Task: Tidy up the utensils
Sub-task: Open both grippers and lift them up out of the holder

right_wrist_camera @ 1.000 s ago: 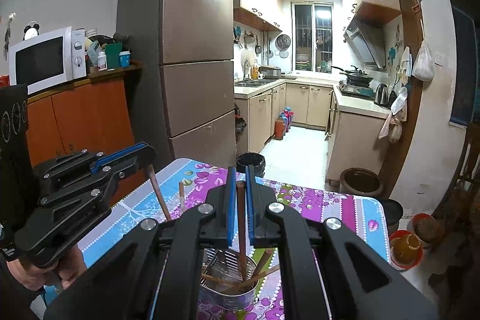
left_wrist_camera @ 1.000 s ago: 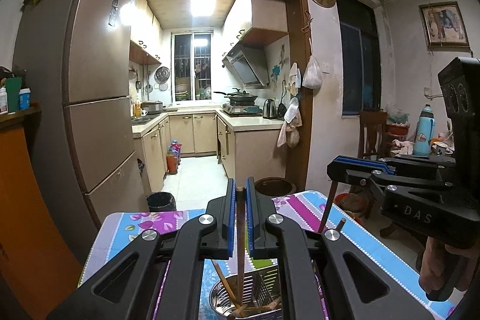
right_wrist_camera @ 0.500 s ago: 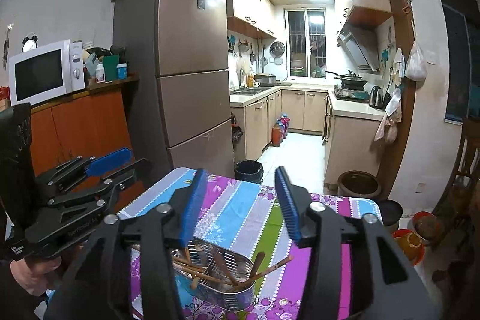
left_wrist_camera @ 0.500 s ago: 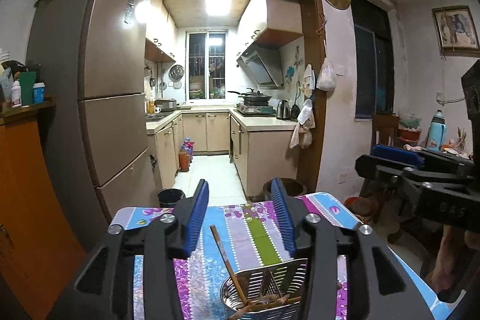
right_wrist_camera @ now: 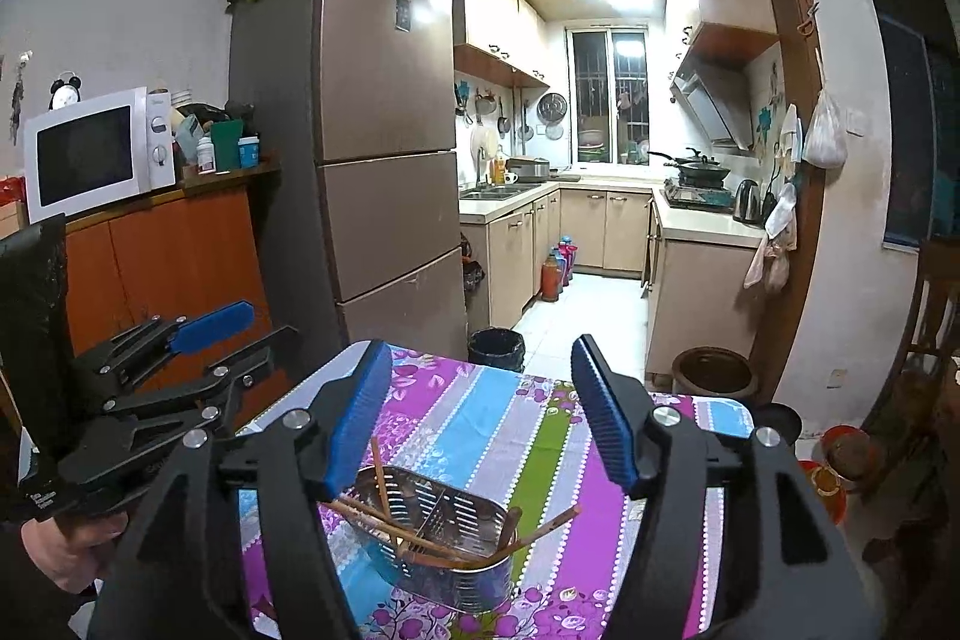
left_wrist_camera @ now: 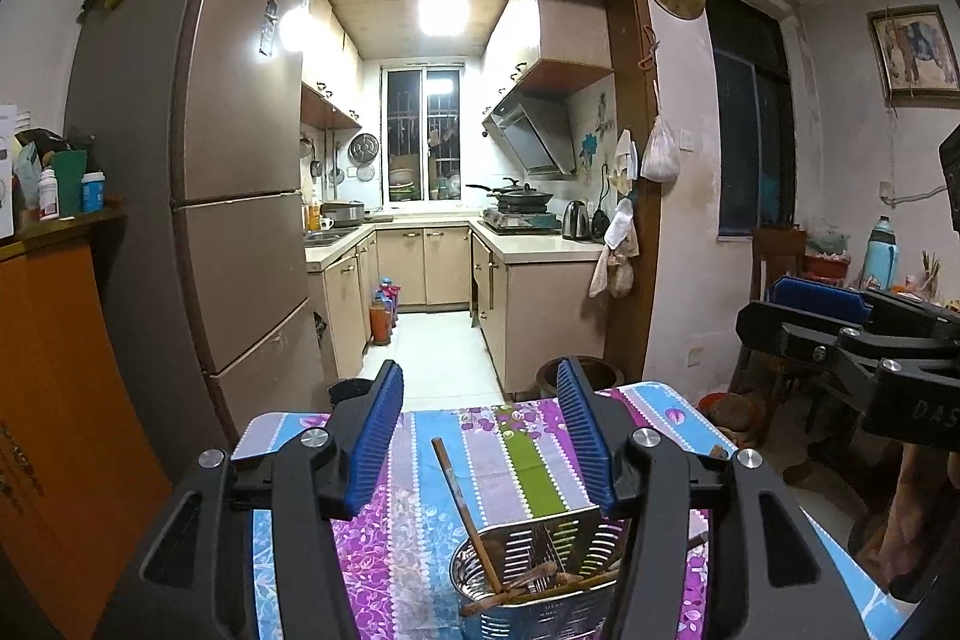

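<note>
Room: you face a kitchen doorway, with a big brown fridge [right_wrist_camera: 384,112] at about 10 o'clock in the right wrist view.
Counter: the counter [right_wrist_camera: 480,418] with the bright striped cloth is right under both your tools.
Holder: the shiny metal holder [right_wrist_camera: 432,538] sits on the cloth at 6 o'clock in the right wrist view, low between the two tools.
Chopsticks: the brown chopsticks [right_wrist_camera: 420,541] are inside the holder. Most lie crossed and flat, some poke over the rim, and one stands leaning up [left_wrist_camera: 465,508].
Left tool: your left tool [left_wrist_camera: 480,445] is spread and its jaws are opening. Nothing is between the blue pads. It hangs just above the holder.
Right tool: your right tool [right_wrist_camera: 480,415] is spread too, and its jaws are opening. It pinches nothing and hangs over the holder.
Done: the chopsticks you can see are all in the holder, so I think the dropping part is done.
Left to do: they look messy. I think you may want to stand them up neatly. I see no other utensils on the cloth, but the near part of the counter is hidden by your tools.
</note>
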`<state>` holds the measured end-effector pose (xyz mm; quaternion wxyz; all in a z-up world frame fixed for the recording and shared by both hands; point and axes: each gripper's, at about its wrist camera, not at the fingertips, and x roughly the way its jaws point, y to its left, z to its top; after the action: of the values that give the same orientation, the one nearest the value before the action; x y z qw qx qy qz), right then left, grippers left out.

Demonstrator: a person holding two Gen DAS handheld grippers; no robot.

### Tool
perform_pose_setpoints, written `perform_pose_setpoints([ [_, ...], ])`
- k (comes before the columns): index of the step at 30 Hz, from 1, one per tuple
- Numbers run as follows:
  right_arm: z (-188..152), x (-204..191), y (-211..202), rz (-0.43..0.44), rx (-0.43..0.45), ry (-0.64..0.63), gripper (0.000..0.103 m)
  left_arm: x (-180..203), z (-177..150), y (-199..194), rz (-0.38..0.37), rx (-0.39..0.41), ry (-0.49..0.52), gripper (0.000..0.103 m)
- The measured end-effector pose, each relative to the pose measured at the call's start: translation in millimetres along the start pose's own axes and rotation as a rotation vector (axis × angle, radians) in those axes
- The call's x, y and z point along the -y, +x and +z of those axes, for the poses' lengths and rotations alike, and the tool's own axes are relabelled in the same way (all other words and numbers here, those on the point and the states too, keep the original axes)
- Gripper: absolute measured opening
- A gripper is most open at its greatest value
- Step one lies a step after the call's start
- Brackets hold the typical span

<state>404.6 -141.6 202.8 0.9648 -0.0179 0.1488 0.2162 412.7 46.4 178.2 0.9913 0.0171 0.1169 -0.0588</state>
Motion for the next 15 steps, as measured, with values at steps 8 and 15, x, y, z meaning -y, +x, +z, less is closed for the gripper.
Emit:
perform_pose_setpoints([
  [8,-15,-12,-33,0.033,0.037,0.005,0.087,3,-7,-28,-0.006,0.02,-0.005,0.068],
  [15,-24,-26,-64,0.027,0.058,-0.027,0.096,19,-15,-57,-0.002,0.046,0.031,0.092],
])
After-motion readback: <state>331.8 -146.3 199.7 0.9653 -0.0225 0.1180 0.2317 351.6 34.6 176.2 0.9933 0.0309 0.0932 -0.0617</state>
